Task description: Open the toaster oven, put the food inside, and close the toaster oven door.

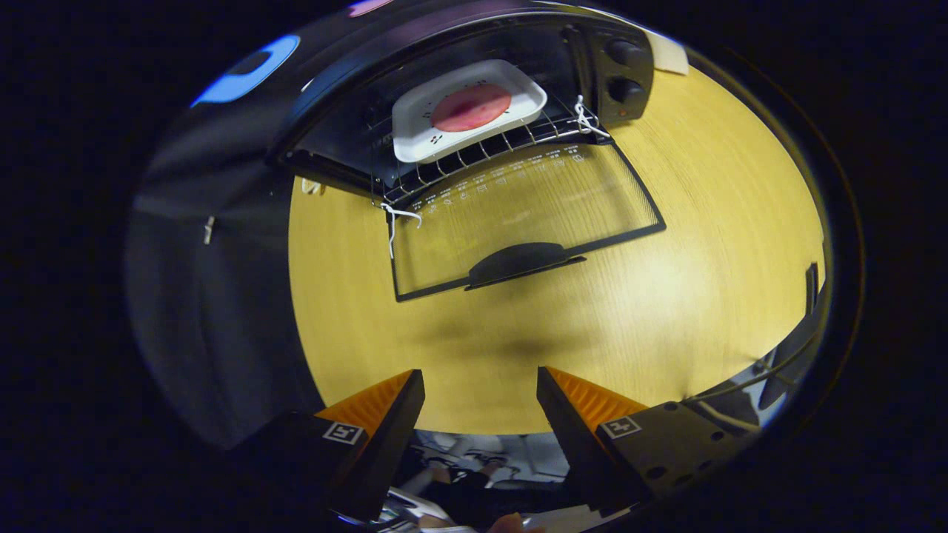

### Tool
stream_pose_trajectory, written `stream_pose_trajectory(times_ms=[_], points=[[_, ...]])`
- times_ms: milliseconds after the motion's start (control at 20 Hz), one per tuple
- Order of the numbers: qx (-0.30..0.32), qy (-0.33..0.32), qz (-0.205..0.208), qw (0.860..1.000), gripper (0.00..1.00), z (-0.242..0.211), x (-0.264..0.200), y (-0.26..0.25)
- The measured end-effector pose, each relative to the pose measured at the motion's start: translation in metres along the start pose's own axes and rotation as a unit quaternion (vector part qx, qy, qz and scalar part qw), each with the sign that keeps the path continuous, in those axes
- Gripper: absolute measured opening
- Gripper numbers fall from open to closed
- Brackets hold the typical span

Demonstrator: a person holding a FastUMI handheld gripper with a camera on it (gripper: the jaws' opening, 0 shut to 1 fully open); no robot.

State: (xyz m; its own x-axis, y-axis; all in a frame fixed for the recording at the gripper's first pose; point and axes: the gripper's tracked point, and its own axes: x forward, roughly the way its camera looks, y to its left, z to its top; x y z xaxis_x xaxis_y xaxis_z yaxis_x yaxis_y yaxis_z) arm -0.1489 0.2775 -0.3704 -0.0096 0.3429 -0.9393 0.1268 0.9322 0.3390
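- Two gripper [480, 392] fingers stand apart with nothing between them, hanging over the bare yellow tabletop [703, 244] at its near edge, well back from the toaster oven [474, 96].
- We see the oven door [529, 215] folded all the way down, its glass lying flat toward us and its dark handle [518, 263] at the near edge, straight beyond the fingers.
- We find the food [471, 107], a round pink slice, on a white tray [426, 122] that sits on the wire rack [481, 152] inside the oven cavity, so we judge the loading done and only the door left to close.
- We think the main risk is in lifting the door: the handle is low and shallow, and fingers coming in too high would slide over the glass instead of catching under it.
- We also worry about the rack, which reaches out to the door's hinge line; if it stays forward, a rising door could knock it and shake the tray.
- We notice white ties [585, 118] at the rack's front corners beside the hinges, and these could snag or get pinched as the door swings up.
- We would add that a hard push on closing could shove the whole oven back across the smooth tabletop, since nothing we see braces it.
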Motion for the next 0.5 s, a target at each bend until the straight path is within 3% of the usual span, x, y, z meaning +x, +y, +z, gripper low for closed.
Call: stream_pose_trajectory(times_ms=[250, 500], points=[[-0.064, -0.029, -0.067, 0.995, 0.99, 0.011, 0.034, -0.026], [-0.109, -0.08, -0.108, 0.985, 1.0, 0.032, 0.058, -0.04]])
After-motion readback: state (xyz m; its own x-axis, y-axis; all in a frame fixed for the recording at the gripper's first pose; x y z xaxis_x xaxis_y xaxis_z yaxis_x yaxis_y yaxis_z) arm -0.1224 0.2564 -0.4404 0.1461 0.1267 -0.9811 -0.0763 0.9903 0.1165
